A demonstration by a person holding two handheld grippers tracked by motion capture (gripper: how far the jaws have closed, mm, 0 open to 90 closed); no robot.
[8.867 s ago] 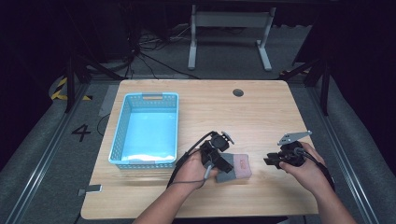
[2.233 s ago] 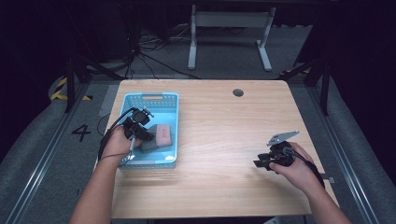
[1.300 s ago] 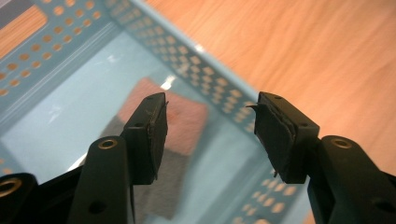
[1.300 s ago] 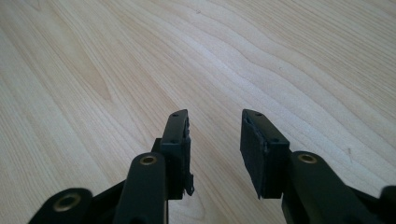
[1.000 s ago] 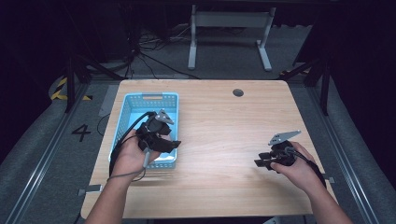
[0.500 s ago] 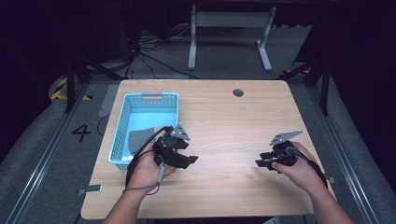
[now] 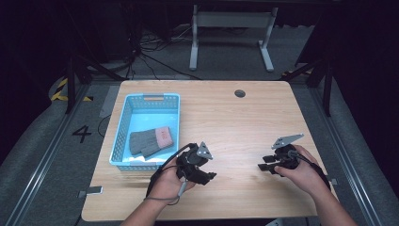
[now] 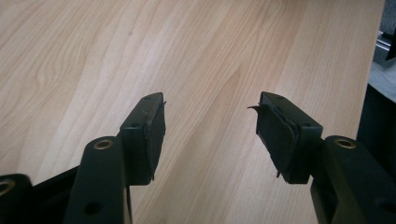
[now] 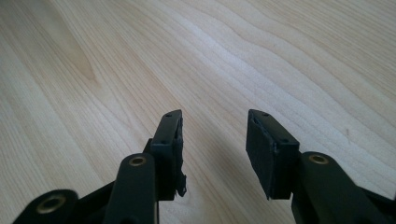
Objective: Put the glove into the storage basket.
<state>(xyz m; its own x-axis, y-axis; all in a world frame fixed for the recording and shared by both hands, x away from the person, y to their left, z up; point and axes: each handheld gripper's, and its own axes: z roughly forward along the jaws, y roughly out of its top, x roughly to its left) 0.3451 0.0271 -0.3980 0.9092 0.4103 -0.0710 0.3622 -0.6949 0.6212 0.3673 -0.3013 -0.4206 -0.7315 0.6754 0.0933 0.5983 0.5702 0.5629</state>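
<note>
A grey knitted glove with a pink cuff (image 7: 150, 140) lies inside the blue plastic basket (image 7: 123, 129) on the left half of the wooden table (image 7: 235, 117). My left gripper (image 7: 208, 177) is low over the bare wood, just right of the basket's near corner. It is open, and the left gripper view (image 8: 210, 123) has nothing between the pads. My right gripper (image 7: 261, 167) rests near the table's front right, pointing left. Its jaws have just been opening and now stand wide over bare wood (image 9: 215, 135), with nothing between them.
A dark round cable hole (image 7: 240, 93) sits near the table's far edge. Behind the table stands a grey metal frame (image 7: 230, 28) on the floor with cables. The basket's wall is close to my left hand.
My left gripper has left the basket, moving right and toward the front edge, and sinking to the tabletop. The glove stays in the basket. The right hand has hardly moved.
</note>
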